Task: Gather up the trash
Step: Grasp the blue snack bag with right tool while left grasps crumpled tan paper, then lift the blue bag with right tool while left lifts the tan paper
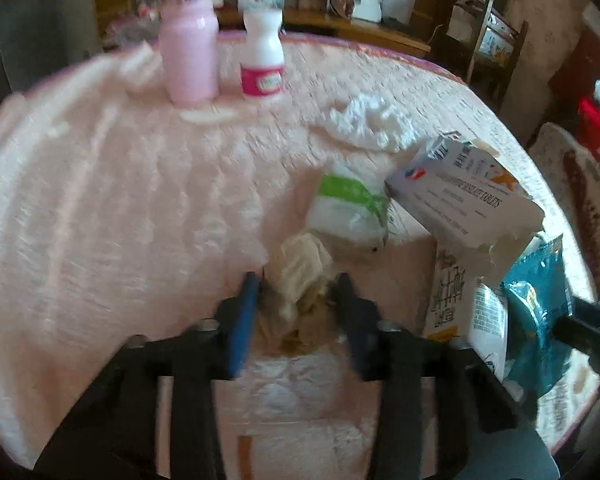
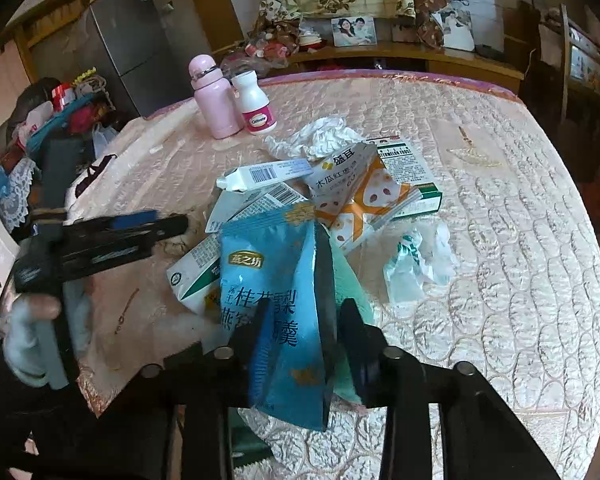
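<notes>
Black fingers — blue pads, silver screws

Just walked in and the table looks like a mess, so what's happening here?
A person is clearing trash off a pink quilted table with a gripper in each hand. The right gripper is shut on a blue foil pouch. The left gripper has a crumpled brownish wad of tissue between its fingers. Cartons, wrappers and white tissue are not yet collected; a pink bottle stands at the far edge.
</notes>
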A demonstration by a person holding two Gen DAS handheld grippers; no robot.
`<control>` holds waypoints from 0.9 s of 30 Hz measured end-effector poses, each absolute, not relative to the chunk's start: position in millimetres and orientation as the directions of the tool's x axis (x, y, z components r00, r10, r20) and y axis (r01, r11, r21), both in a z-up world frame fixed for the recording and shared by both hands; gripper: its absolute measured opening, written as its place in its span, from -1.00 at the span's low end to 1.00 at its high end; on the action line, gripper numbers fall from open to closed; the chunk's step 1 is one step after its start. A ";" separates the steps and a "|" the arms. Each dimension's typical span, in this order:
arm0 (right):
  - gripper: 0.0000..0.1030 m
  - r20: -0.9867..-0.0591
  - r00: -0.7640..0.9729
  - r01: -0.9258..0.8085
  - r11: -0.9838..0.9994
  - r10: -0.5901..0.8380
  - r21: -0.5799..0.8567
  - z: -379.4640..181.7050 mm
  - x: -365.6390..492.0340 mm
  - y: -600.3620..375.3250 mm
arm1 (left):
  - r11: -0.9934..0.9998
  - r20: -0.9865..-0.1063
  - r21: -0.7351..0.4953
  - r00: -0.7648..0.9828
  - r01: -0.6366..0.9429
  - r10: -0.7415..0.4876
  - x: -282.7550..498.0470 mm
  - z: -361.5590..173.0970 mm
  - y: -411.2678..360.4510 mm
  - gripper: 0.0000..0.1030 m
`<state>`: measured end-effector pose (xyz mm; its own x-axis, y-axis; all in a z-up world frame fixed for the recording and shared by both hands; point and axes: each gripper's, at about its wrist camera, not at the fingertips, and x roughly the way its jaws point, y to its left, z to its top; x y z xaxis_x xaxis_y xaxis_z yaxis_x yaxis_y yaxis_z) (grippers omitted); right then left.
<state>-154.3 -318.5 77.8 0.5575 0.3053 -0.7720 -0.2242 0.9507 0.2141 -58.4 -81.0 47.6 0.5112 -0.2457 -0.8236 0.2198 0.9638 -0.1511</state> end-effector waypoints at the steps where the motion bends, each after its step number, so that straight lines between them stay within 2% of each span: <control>1: -0.47 -0.769 0.560 -0.232 0.949 0.308 0.212 78.6 -155.9 -318.6 | 0.965 -0.817 -0.146 0.523 0.217 -0.241 -59.3 48.7 -80.7 -0.41; 2: -0.56 -0.766 0.561 -0.235 0.948 0.313 0.215 79.0 -158.0 -319.0 | 0.965 -0.812 -0.137 0.533 0.224 -0.239 -61.2 52.3 -81.6 -0.56; 4: -0.64 -0.758 0.564 -0.241 0.944 0.327 0.227 81.9 -162.2 -320.4 | 0.965 -0.805 -0.130 0.544 0.229 -0.238 -65.0 56.9 -81.3 -0.70; 8: -0.63 -0.755 0.567 -0.227 0.944 0.329 0.241 84.7 -163.9 -323.4 | 0.968 -0.801 -0.121 0.554 0.220 -0.226 -70.7 64.1 -77.4 -0.78; 9: -0.53 -0.762 0.566 -0.209 0.949 0.314 0.237 85.8 -163.3 -322.5 | 0.969 -0.800 -0.122 0.556 0.217 -0.225 -73.0 64.4 -75.8 -0.79; 11: 0.26 -0.777 0.561 -0.182 0.958 0.286 0.221 86.4 -162.5 -317.1 | 0.970 -0.798 -0.127 0.559 0.206 -0.223 -76.4 65.2 -73.0 -0.80; 12: 0.34 -0.775 0.564 -0.188 0.958 0.286 0.217 87.4 -162.7 -312.8 | 0.970 -0.797 -0.132 0.560 0.203 -0.226 -77.7 66.0 -72.0 -0.80; 19: 0.36 -0.799 0.570 -0.207 0.975 0.189 0.083 75.5 -151.2 -273.4 | 0.968 -0.777 -0.142 0.583 0.207 -0.239 -93.5 84.9 -67.5 -0.80; 20: 0.13 -0.796 0.578 -0.203 0.976 0.183 0.077 75.8 -151.5 -274.1 | 0.967 -0.773 -0.141 0.587 0.211 -0.240 -96.7 89.5 -67.7 -0.80; 21: -0.02 -0.785 0.585 -0.199 0.974 0.204 0.105 78.8 -153.2 -279.5 | 0.966 -0.767 -0.143 0.592 0.218 -0.247 -99.2 94.1 -68.5 -0.80; 27: -0.12 -0.724 0.620 -0.215 0.953 0.303 0.214 105.4 -168.5 -312.9 | 0.952 -0.733 -0.163 0.614 0.261 -0.294 -112.5 121.7 -83.3 -0.80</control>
